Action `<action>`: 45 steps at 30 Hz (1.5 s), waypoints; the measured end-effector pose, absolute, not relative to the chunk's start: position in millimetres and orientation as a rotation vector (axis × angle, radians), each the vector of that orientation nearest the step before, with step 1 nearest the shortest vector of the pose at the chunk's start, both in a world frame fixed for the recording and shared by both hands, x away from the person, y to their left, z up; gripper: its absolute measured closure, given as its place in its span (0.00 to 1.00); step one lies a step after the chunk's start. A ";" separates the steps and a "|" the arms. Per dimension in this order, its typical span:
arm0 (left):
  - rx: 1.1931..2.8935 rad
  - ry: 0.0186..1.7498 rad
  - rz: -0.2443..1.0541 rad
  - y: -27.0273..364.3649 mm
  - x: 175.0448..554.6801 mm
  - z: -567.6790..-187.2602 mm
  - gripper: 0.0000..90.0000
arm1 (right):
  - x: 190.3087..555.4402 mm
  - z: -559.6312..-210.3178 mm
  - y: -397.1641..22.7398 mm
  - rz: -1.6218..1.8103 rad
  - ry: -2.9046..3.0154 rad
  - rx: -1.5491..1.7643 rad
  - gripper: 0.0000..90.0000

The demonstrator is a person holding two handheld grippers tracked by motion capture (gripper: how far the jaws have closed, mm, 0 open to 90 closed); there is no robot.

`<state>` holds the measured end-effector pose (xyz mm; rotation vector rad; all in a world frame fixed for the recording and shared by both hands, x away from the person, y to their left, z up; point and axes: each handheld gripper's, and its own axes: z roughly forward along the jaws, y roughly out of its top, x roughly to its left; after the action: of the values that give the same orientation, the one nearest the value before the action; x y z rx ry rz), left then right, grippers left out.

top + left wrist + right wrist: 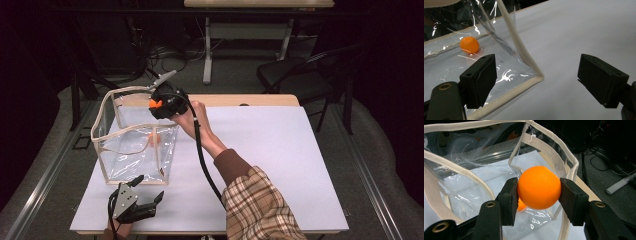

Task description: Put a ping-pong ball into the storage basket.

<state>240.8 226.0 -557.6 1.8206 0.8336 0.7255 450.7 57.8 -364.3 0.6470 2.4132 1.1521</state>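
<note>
Left gripper point(145, 204) is rested near the table's front edge, jaws spread, nothing held, just before the clear bag point(107, 152). Right gripper point(537, 192) is poised over the bag's far rim, pinching an orange ball point(539, 187); the opening lies directly below. A second ball point(469, 45) is seen inside.

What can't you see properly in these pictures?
- High view: the orange ball held in the right gripper is mostly covered by the gripper's black body.
- Right gripper view: a second orange ball in the clear plastic bag is nearly hidden behind the held one.
- Left gripper view: the left gripper stands open; the bag's top is cut off by the edge.
</note>
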 end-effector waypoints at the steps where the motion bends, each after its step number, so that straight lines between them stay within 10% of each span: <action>1: 1.822 0.841 0.722 227.6 240.7 -557.9 0.18 | 453.9 -364.4 59.6 1.157 2.418 0.647 0.56; 45: 1.813 0.857 0.718 230.2 238.8 -556.9 0.18 | 498.5 -383.8 104.7 1.047 2.571 0.633 0.56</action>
<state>238.8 230.2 -556.9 1.8127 0.8567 0.7180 498.5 104.7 -383.8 0.6327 2.5706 1.0467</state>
